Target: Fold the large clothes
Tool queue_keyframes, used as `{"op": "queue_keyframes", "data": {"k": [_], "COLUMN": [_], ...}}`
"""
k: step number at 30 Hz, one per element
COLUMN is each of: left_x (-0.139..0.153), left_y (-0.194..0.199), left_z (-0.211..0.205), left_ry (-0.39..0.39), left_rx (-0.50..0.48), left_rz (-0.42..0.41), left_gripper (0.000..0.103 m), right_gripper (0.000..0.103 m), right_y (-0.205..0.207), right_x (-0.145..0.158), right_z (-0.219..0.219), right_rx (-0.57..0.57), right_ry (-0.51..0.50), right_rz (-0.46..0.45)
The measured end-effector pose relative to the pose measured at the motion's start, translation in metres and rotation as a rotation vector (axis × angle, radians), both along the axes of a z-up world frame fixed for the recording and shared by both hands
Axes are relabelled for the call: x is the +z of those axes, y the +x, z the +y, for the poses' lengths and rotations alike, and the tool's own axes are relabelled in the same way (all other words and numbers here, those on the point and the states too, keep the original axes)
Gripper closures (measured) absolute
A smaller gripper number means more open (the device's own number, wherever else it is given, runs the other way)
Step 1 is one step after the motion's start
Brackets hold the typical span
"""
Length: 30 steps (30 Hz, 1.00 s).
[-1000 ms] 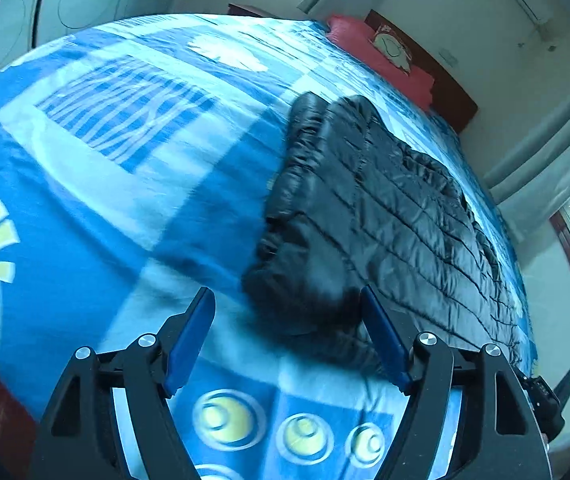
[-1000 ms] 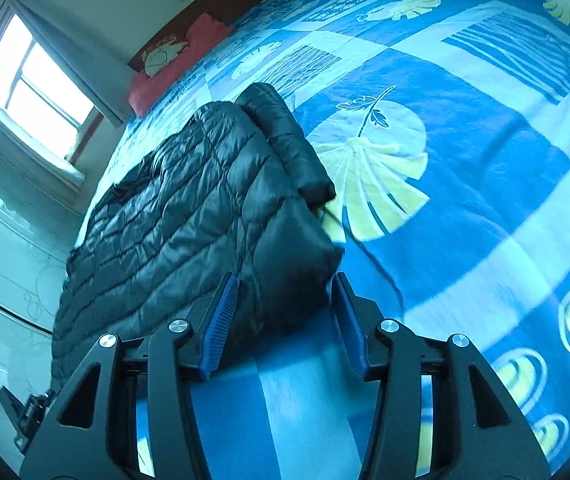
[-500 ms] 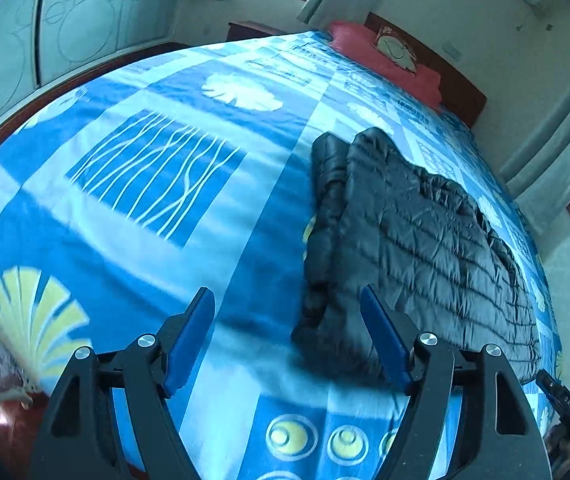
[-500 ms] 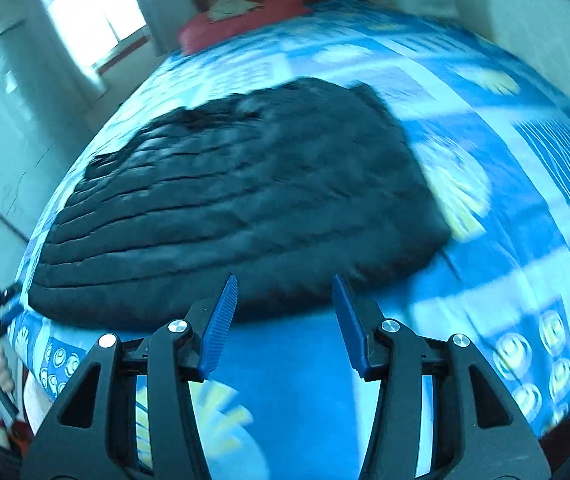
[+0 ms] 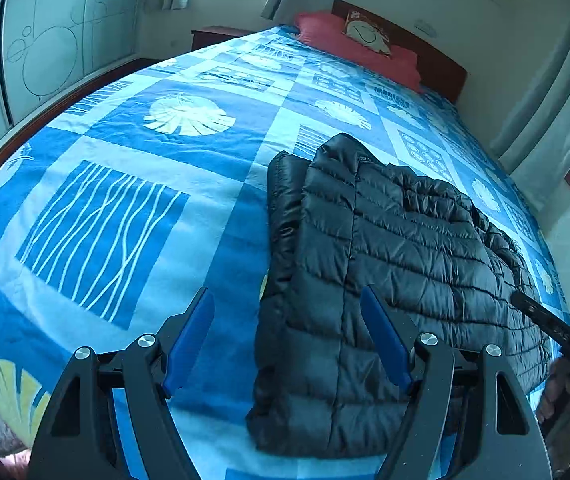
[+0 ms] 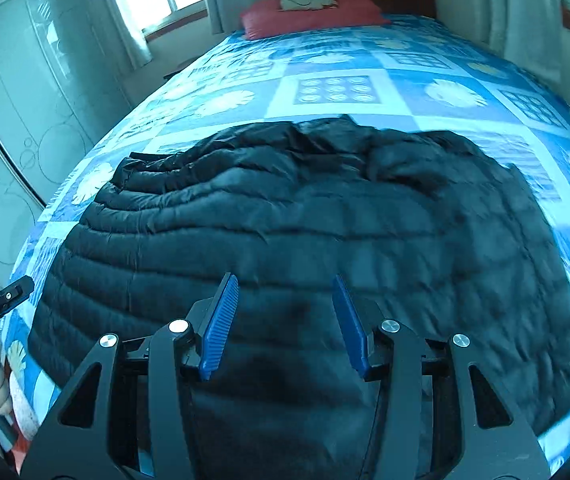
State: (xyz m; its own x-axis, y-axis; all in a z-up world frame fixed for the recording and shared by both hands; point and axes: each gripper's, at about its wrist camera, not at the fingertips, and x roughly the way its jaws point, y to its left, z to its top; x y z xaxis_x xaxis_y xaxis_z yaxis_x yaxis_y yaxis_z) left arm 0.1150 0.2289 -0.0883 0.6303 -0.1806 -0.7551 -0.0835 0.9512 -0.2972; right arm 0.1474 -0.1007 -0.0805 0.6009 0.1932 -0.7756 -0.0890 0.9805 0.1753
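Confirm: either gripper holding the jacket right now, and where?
Neither. Left gripper and right gripper are both open above the black jacket, nothing between the pads.

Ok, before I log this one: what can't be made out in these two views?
- Left wrist view: the near hem of the black quilted puffer jacket lies behind the open left hand-held gripper.
- Right wrist view: the jacket's right half is motion-blurred, so its folds are unreadable; the open right hand-held gripper covers its near edge.
- Both views: the blue patterned bedspread under the jacket is hidden.
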Motion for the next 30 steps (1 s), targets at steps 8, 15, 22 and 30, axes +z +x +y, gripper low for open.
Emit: {"op": "queue_keyframes", "data": {"k": [8, 15, 22, 30], "left_x": [-0.011, -0.021, -0.039, -0.064], "left_y": [0.027, 0.049, 0.071, 0.086], "left_z": [-0.008, -0.022, -0.025, -0.026], "left_ry": [0.023, 0.035, 0.034, -0.072], "left_rx": [-0.02, -0.058, -0.083, -0.159], "left_rz": [0.035, 0.077, 0.136, 0.172], "left_gripper": [0.029, 0.029, 0.023, 0.044], "right_gripper": [0.052, 0.051, 0.051, 0.051], "right_y": [0.024, 0.022, 0.021, 0.022], "right_x": [-0.04, -0.052, -0.054, -0.058], "right_z": [0.014, 0.018, 0.019, 0.021], "right_rx": [-0.027, -0.02, -0.019, -0.022], "right_ry": [-0.061, -0.092, -0.095, -0.116], "right_rz": [0.052, 0.035, 0.023, 0.014]}}
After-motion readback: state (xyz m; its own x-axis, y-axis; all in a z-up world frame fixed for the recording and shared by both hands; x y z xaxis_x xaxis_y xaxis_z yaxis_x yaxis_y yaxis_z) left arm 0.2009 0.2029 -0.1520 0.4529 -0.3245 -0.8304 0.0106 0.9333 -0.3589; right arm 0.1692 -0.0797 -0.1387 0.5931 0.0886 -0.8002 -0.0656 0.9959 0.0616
